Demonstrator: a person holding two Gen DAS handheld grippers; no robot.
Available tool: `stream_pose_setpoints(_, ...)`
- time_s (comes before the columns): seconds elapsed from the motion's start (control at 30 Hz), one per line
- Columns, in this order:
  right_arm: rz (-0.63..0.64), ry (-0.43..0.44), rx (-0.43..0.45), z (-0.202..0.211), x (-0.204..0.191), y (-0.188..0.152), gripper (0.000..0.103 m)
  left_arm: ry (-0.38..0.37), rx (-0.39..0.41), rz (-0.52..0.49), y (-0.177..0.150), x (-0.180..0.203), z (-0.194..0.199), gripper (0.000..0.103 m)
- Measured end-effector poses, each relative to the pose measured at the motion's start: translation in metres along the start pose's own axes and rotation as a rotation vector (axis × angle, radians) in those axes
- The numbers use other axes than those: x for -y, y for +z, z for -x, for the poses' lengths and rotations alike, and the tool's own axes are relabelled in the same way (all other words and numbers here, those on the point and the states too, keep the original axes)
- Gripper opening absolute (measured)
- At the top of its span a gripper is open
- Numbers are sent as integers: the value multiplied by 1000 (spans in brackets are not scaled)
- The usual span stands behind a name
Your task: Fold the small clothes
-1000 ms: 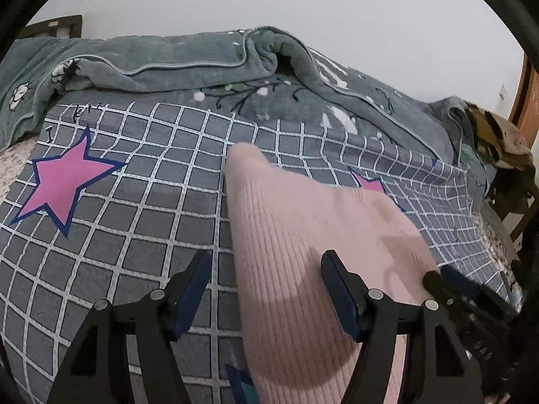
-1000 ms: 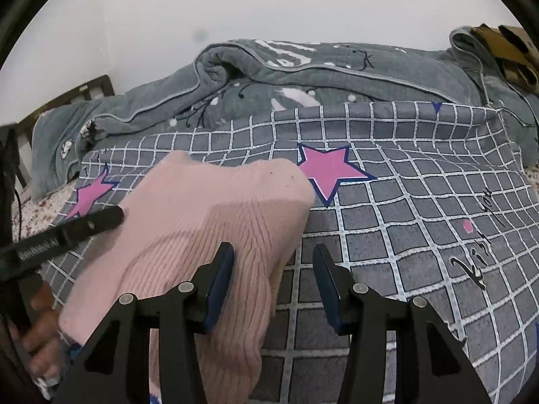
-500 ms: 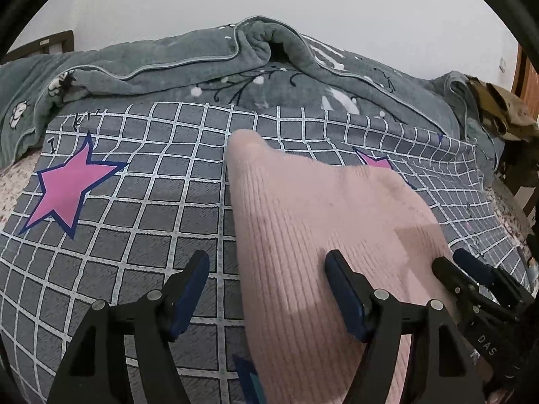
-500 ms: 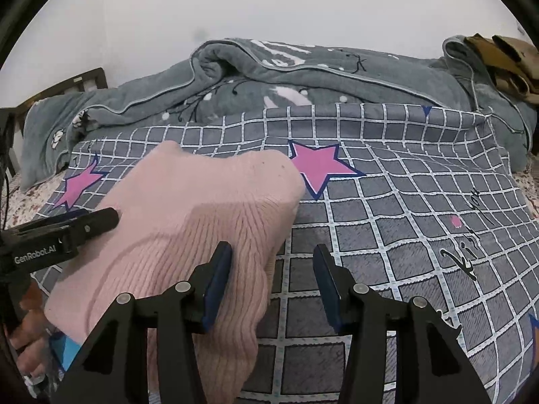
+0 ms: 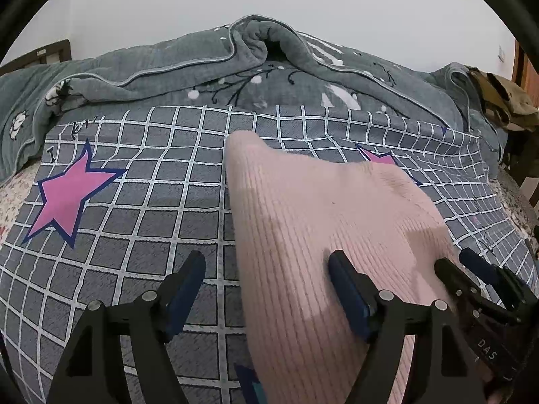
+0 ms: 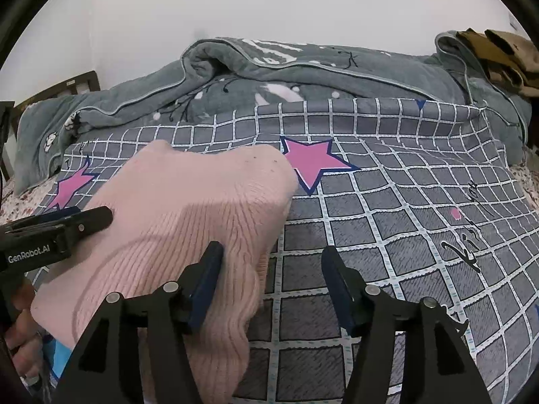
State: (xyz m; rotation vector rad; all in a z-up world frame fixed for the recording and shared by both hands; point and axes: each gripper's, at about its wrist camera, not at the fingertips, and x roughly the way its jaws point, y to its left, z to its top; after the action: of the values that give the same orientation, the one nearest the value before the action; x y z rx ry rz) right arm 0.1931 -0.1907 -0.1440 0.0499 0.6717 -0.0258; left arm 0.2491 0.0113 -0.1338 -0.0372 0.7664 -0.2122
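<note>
A folded pink ribbed knit garment [image 5: 323, 222] lies flat on the grey checked bedspread [image 5: 141, 222]. My left gripper [image 5: 266, 269] hovers over its left edge with jaws opening; the knit lies under the gap, and the pads do not press it. In the right wrist view the pink garment [image 6: 188, 208] lies left of centre. My right gripper [image 6: 271, 264] stands over its right edge, jaws opening, with the garment's thick folded edge and bare bedspread [image 6: 404, 222] below the gap. Each gripper shows at the side of the other's view.
A crumpled grey-green blanket [image 5: 256, 67] lies along the back of the bed against the white wall. Brown clothing [image 6: 502, 57] sits piled at the far right. A dark wooden headboard [image 6: 57, 91] stands at the far left. A bit of light blue fabric [image 6: 59, 353] shows under the garment.
Both grippers' jaws have spread wider. The pink garment has stayed flat on the bedspread, and both views have tilted a little.
</note>
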Motion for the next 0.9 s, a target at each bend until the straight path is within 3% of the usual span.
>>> stream_pose_setpoints(0.27, 34, -44, 24, 4, -8, -3, 58, 7, 26, -21, -3, 2, 5, 76)
stream_pose_setpoints(0.6, 15, -11, 4, 5, -3, -2, 58, 9, 89, -71, -21, 4, 31, 76)
stream_pose_setpoints(0.77, 86, -56, 25, 17, -13, -3, 58, -8, 96, -53, -28, 0, 43, 76)
stream_pose_setpoints(0.9, 133, -82, 33, 28, -21, -7, 58, 25, 118, -132, -43, 9, 53, 76)
